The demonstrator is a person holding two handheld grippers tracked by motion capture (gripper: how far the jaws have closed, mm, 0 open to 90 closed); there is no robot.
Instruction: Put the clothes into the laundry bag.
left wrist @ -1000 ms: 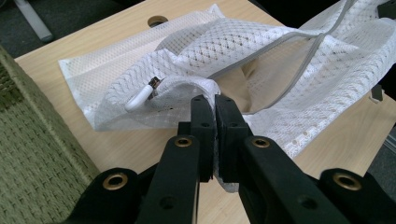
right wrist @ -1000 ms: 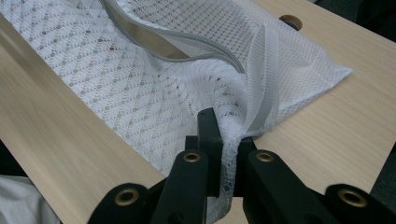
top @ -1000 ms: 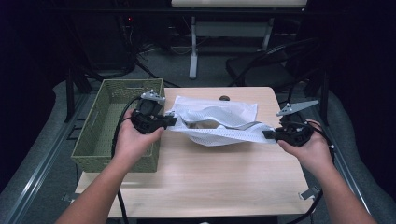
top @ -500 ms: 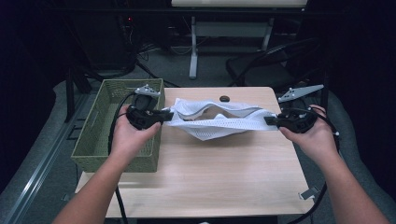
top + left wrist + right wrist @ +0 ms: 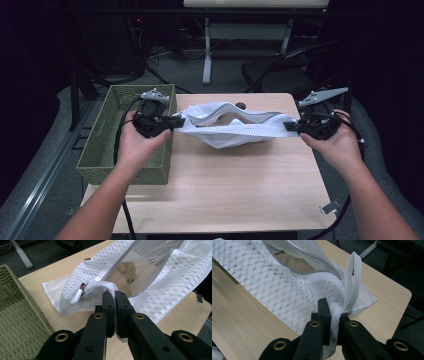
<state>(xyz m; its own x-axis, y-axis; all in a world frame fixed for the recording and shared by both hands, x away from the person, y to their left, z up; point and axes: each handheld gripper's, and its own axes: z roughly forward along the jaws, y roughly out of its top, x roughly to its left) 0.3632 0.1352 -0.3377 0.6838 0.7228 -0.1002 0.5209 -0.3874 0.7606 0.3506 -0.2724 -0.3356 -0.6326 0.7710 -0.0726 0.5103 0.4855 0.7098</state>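
Observation:
A white mesh laundry bag (image 5: 235, 131) hangs stretched between both grippers above the wooden table (image 5: 225, 190). My left gripper (image 5: 175, 121) is shut on the bag's left end beside the basket. In the left gripper view its jaws (image 5: 115, 293) pinch the mesh next to a white zip pull (image 5: 75, 297). My right gripper (image 5: 289, 126) is shut on the bag's right end. The right gripper view shows it (image 5: 332, 305) clamping mesh below a white webbing loop (image 5: 352, 277). The bag's mouth gapes, and a tan cloth (image 5: 126, 271) lies inside.
A green woven basket (image 5: 100, 150) stands at the table's left edge, just under my left hand. A small dark object (image 5: 241, 105) lies near the table's far edge behind the bag. Dark chairs and desk legs stand beyond the table.
Both grippers have risen and moved slightly away from the person, the right one most. The bag is lifted with them and pulled tighter, with its mouth opened wider.

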